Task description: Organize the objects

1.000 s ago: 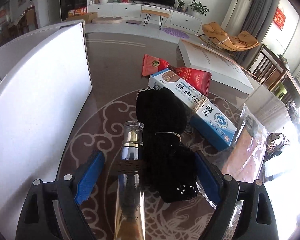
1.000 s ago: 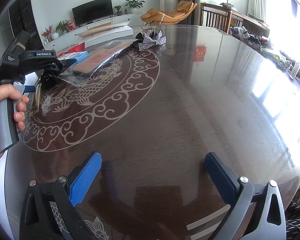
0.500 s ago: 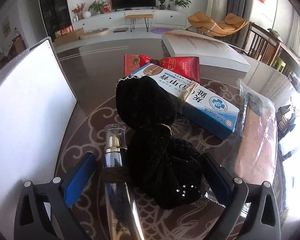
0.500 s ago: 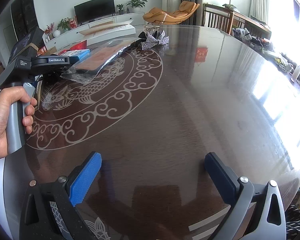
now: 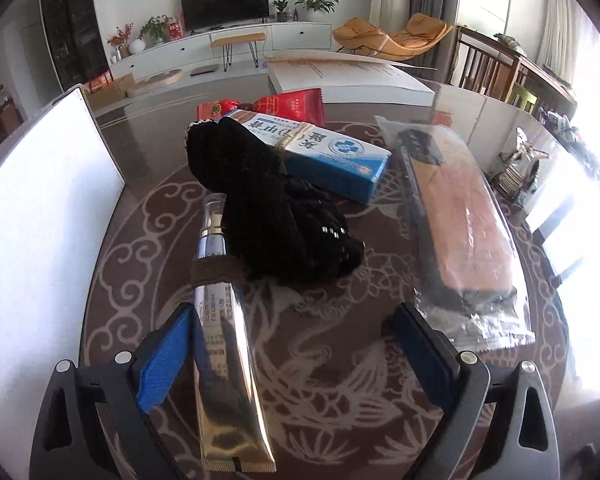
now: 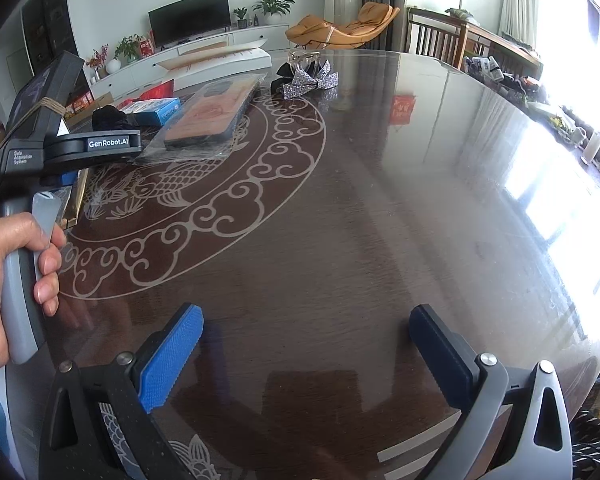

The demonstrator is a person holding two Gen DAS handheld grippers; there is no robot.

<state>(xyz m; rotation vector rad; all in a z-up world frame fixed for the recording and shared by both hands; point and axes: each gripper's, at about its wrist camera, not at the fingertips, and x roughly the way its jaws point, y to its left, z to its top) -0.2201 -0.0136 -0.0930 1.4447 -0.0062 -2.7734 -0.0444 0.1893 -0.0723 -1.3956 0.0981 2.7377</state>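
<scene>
From my left gripper (image 5: 288, 336) the jaws have just been opening and stand wide; the gold and silver cream tube (image 5: 226, 344) lies between them, hard by the left blue pad, not pinched. Its long axis runs straight away from me, clear cap far. Just right of the cap sits the black knitted bundle (image 5: 276, 216), touching the tube's shoulder, so I judge a closing grab risks snagging it. Beyond lies the blue and white carton (image 5: 320, 152); further right, the bagged pink slab (image 5: 456, 216). My right gripper (image 6: 306, 344) hovers wide and empty over the bare dark patterned surface (image 6: 380, 220), well apart.
</scene>
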